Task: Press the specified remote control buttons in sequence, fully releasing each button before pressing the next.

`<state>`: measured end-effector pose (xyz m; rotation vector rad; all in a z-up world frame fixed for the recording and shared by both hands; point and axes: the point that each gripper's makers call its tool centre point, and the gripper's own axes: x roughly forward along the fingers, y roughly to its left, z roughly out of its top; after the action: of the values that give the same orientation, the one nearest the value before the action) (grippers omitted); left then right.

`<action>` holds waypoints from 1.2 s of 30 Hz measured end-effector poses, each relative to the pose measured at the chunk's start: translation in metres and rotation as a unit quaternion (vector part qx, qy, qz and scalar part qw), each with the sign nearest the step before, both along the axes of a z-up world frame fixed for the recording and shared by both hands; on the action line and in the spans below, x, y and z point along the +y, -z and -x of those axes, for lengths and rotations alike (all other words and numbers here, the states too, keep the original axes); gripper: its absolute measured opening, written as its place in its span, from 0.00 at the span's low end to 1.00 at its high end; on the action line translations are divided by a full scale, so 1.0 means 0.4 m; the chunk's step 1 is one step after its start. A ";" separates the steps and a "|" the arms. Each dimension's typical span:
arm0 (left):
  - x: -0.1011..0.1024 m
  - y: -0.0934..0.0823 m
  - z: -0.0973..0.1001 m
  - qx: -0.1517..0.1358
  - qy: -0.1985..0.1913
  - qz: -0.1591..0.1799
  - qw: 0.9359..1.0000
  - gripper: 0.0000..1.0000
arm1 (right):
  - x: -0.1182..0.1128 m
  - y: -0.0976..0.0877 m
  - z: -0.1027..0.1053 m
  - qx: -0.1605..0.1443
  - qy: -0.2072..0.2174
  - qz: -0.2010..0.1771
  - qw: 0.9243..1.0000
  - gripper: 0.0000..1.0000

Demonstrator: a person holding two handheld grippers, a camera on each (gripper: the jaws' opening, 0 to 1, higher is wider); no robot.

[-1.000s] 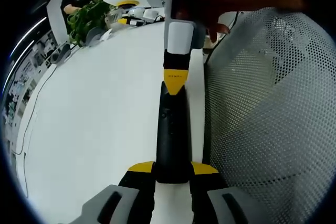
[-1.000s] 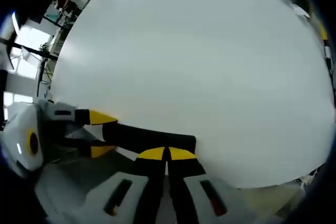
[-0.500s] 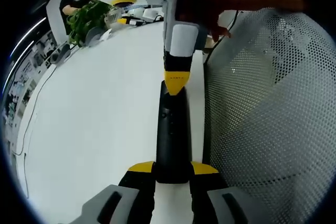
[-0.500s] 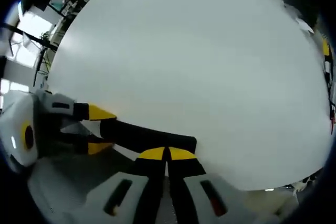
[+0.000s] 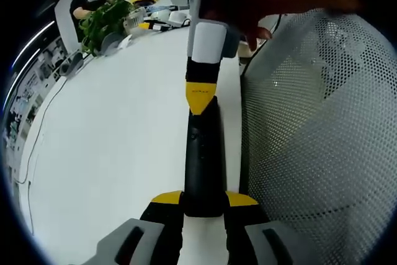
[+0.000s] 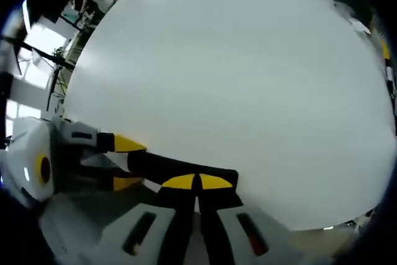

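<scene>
A long black remote [image 5: 201, 153] lies out over the right edge of a white table [image 5: 111, 141]. My left gripper [image 5: 203, 200] is shut on its near end, one yellow tip on each side. From the top of the left gripper view, a hand brings my right gripper [image 5: 200, 97] down, jaws together, its yellow tip resting on the remote's far part. In the right gripper view, my right gripper [image 6: 197, 182] is shut with its tips on the remote [image 6: 177, 166]. The left gripper [image 6: 127, 163] clamps the remote's other end at the left.
A grey mesh chair back [image 5: 316, 128] stands close on the right of the table edge. A green plant [image 5: 102, 20] and small clutter [image 5: 155, 13] sit at the table's far end. The wide white tabletop [image 6: 236, 79] stretches ahead of the right gripper.
The right gripper's tip has shifted slightly left on the remote's far part. The left gripper and the remote have stayed put.
</scene>
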<state>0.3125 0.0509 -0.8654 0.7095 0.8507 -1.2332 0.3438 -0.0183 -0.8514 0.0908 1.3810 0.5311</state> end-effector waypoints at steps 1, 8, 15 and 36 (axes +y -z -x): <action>0.000 0.000 0.000 0.000 0.000 0.000 1.000 0.25 | 0.002 0.001 0.003 0.003 -0.001 -0.002 1.000 0.00; 0.000 0.000 0.000 0.000 0.000 -0.001 1.000 0.25 | -0.001 0.010 0.006 0.002 -0.010 0.010 1.000 0.00; 0.001 0.000 0.000 0.000 0.000 -0.002 1.000 0.25 | 0.006 0.007 -0.001 -0.009 -0.009 0.004 1.000 0.00; 0.002 0.000 0.000 0.000 0.000 -0.005 1.000 0.25 | 0.012 0.023 0.001 -0.056 -0.082 0.058 0.993 0.00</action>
<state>0.3126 0.0515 -0.8654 0.7165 0.8570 -1.2301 0.3434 -0.0134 -0.8606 -0.1470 1.3132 0.5822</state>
